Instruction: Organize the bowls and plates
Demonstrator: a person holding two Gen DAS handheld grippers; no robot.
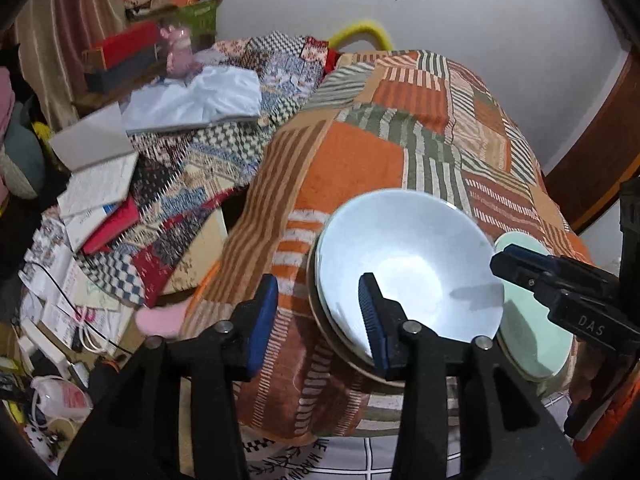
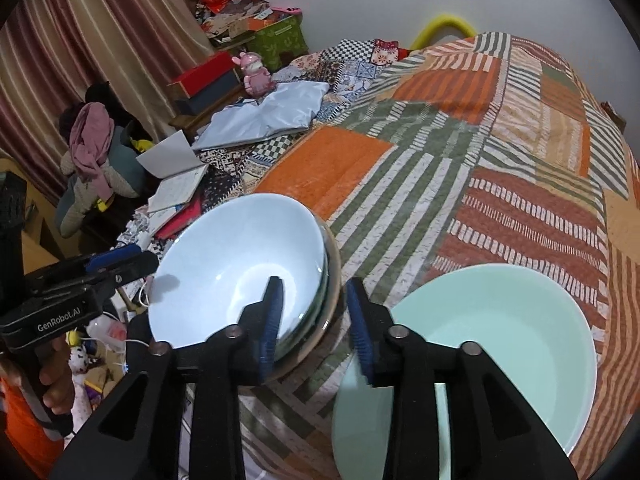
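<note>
A pale blue bowl (image 1: 408, 264) sits nested on top of a stack of bowls on the patchwork bedspread; it also shows in the right wrist view (image 2: 236, 264). A mint green plate (image 2: 500, 344) lies on the spread to the right of the stack, and its edge shows in the left wrist view (image 1: 532, 332). My left gripper (image 1: 318, 320) is open, its jaws astride the stack's left rim. My right gripper (image 2: 314, 320) is open, its jaws astride the stack's right rim, the right jaw over the plate's edge. Neither jaw visibly presses the bowls.
The striped orange and green bedspread (image 2: 480, 140) stretches back to the white wall. Books, papers and a notebook (image 1: 96, 184) lie on a patterned quilt to the left. A pink figurine (image 2: 256, 74) and boxes stand at the back left by the curtain.
</note>
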